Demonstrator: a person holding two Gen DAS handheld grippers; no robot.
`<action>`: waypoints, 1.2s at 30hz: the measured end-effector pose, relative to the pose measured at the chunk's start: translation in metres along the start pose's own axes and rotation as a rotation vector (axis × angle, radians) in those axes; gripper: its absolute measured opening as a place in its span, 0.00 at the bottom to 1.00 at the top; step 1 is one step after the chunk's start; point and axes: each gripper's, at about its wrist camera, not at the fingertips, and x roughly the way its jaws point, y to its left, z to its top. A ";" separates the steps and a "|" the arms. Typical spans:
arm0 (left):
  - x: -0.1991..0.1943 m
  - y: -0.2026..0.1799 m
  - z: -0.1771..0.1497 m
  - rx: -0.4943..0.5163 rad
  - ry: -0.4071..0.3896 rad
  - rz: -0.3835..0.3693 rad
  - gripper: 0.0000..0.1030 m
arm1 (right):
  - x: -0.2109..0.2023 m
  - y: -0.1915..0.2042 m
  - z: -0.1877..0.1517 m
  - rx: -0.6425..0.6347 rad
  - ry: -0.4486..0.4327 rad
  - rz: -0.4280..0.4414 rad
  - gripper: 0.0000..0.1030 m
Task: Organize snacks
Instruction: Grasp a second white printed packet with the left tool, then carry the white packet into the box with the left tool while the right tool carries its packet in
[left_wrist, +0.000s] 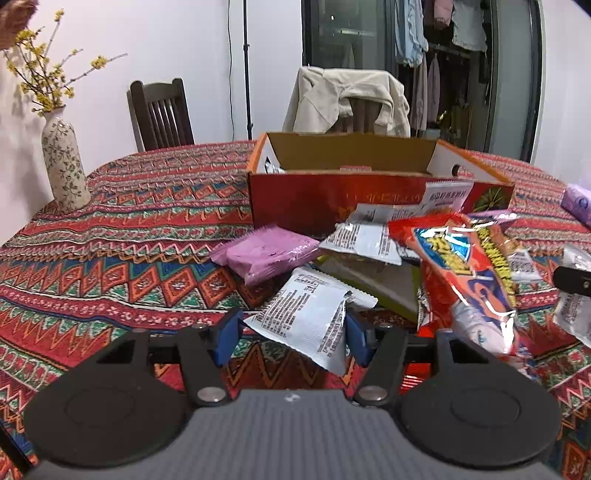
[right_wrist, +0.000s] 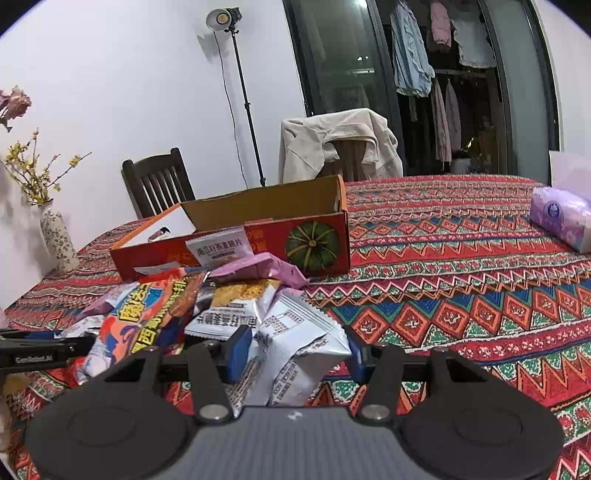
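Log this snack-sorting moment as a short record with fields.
surface: table with patterned cloth
container: open red cardboard box, one packet visible inside at its left end
left gripper: shut on a white snack packet
right gripper: shut on a white snack pouch
loose pile: orange snack bag, pink packet, more white packets, all in front of the box
elsewhere: tissue pack, flower vase

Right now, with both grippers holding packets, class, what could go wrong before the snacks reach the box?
1. The left gripper pinches its silver packet only by its edges; it may slip or crumple.
2. Lifting the right gripper's white packet could drag the neighbouring orange bag off the pile.
3. The packet leaning against the cardboard box may topple if bumped.
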 end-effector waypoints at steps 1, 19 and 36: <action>-0.005 0.002 0.000 -0.004 -0.011 -0.003 0.58 | -0.002 0.001 0.001 -0.002 -0.003 0.000 0.50; -0.023 -0.001 0.064 -0.041 -0.182 -0.051 0.58 | 0.002 0.023 0.053 -0.083 -0.089 -0.004 0.50; 0.064 -0.025 0.156 -0.050 -0.245 -0.074 0.58 | 0.087 0.029 0.138 -0.108 -0.126 -0.028 0.50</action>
